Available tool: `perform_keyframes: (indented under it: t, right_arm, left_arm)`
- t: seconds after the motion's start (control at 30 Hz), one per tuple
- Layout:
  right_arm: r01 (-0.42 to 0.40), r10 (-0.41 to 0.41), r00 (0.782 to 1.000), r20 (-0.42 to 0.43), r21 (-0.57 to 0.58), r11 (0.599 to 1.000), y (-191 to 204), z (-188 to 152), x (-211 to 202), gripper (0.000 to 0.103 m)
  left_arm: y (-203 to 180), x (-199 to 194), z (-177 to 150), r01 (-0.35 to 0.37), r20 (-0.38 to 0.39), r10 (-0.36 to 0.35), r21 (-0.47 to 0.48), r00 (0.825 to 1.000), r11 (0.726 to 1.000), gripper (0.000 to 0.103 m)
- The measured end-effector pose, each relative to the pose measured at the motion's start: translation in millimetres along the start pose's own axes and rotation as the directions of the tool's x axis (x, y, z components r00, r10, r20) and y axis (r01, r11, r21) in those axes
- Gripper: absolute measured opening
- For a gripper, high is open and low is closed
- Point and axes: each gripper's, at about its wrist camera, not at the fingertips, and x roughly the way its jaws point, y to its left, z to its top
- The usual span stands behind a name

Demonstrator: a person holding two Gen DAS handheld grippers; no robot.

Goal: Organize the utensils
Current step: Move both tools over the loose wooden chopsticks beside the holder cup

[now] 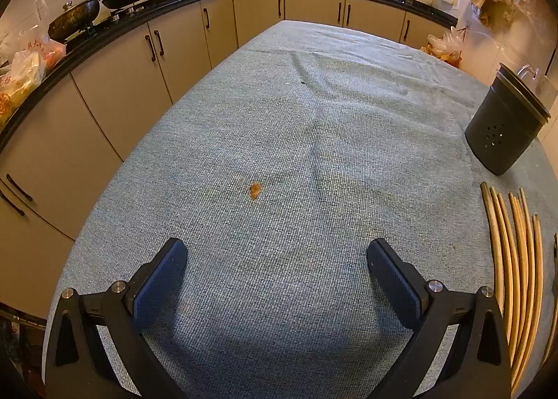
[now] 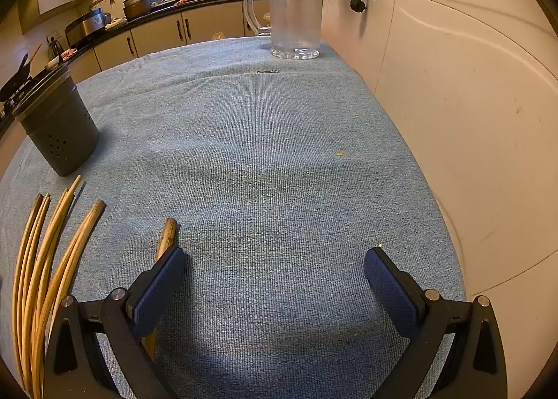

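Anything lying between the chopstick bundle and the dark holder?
No. In the right wrist view only bare blue cloth separates the chopsticks from the dark perforated holder; the left wrist view agrees.

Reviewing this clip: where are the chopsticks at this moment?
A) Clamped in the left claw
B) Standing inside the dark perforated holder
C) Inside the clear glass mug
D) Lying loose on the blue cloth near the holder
D: the chopsticks lie in a loose bunch on the blue cloth, just in front of the dark perforated holder; the left claw and right claw are both open and hold nothing.
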Motion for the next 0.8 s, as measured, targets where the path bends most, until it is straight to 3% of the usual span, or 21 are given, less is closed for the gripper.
perform_keyframes:
  t: [0.47, 0.6, 0.8]
  right_arm:
    - [0.014, -0.014, 1.000, -0.020, 0.014, 1.000, 3, -2, 0, 0.103]
    - [0.015, -0.014, 0.999, -0.043, 0.025, 1.000, -4, -4, -8, 0.103]
    - [0.003, -0.008, 0.998, 0.057, 0.078, 0.997, -11, -19, -57, 0.103]
  left_arm:
    - [0, -8, -7, 0.017, 0.002, -0.017, -0.028, 1.000, 0.999, 0.103]
    - [-3, -39, -18, 0.058, 0.057, -0.056, -0.045, 0.997, 0.997, 0.103]
    - [-7, -101, -18, 0.051, 0.185, -0.045, -0.027, 0.982, 0.998, 0.103]
